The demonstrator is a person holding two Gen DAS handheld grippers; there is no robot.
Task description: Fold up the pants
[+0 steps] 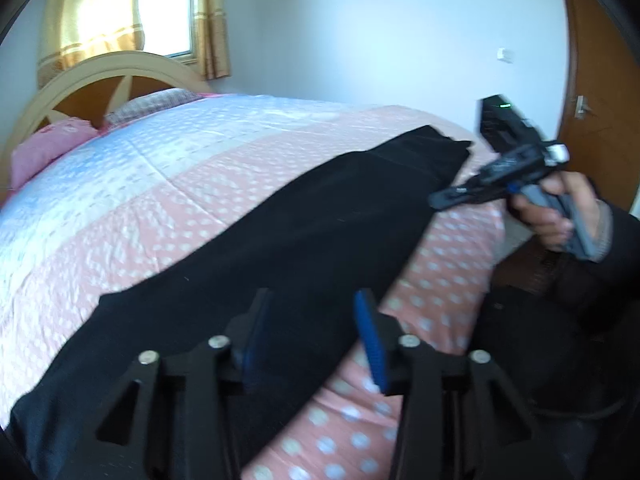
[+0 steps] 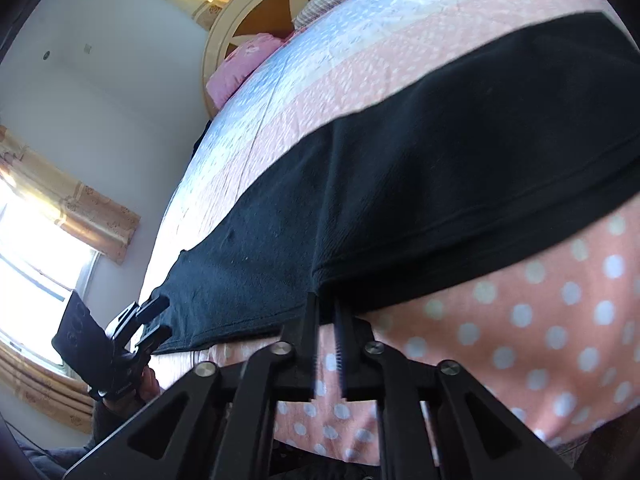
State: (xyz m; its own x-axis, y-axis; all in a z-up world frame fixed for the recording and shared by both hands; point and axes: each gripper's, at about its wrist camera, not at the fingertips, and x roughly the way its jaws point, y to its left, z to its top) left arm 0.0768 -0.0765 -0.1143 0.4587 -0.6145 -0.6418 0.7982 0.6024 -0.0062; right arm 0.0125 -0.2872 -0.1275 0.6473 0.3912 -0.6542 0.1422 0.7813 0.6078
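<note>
Black pants (image 1: pixel 280 240) lie stretched in a long band across a polka-dot quilt (image 1: pixel 160 200) on a bed, as a person works a handheld gripper at each end. The risk from here looks like a lopsided fold: should one end be lifted with only the top layer pinched, or should either grip slip on the soft knit, the cloth could sag, twist or drag the quilt beneath it into creases. The left gripper (image 1: pixel 316 336) hangs just above the fabric with its blue-padded jaws well apart; the pants run beneath and ahead of them, and nothing is caught between. The right gripper (image 2: pixel 326 336) has its jaws much closer, a narrow gap showing between the ribbed pads, their tips meeting the near hem of the pants just ahead. Whether that hem edge is actually pinched cannot be told from here, since the tips vanish against the dark cloth.
</note>
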